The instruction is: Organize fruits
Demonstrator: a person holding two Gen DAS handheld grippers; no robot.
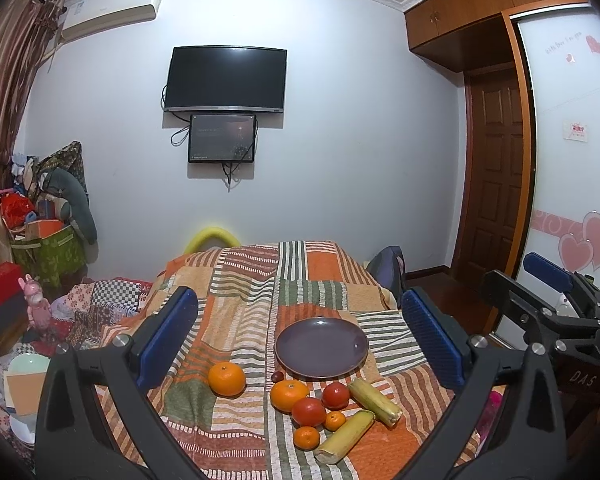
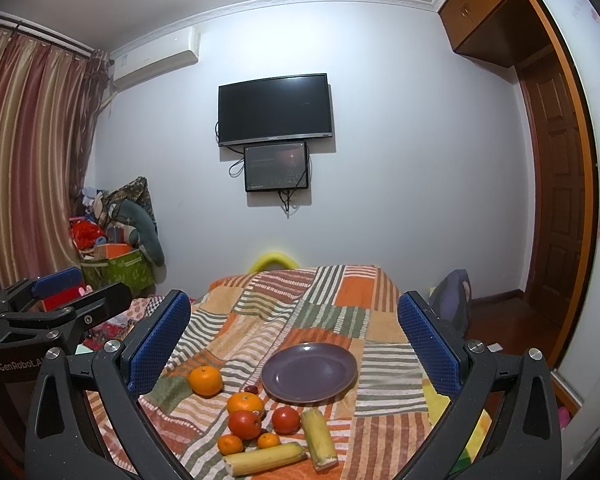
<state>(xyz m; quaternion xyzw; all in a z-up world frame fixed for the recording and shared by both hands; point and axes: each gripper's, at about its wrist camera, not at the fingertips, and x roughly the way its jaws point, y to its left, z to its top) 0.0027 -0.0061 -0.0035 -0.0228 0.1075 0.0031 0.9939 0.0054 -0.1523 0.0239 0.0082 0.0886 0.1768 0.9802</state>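
One plate (image 1: 322, 347), two large oranges (image 1: 226, 378), two small mandarins (image 1: 306, 437), two tomatoes (image 1: 308, 411), two corn cobs (image 1: 375, 401)

A dull purple plate (image 1: 322, 347) sits on a blanket (image 1: 235, 280) patched in orange, green and white stripes. Near it lie bright oranges (image 1: 226, 378), red tomatoes (image 1: 335, 395) and pale yellow corn cobs (image 1: 374, 396). The gripper pads (image 1: 166, 336) are blue, the curtain (image 2: 23, 152) striped red and gold
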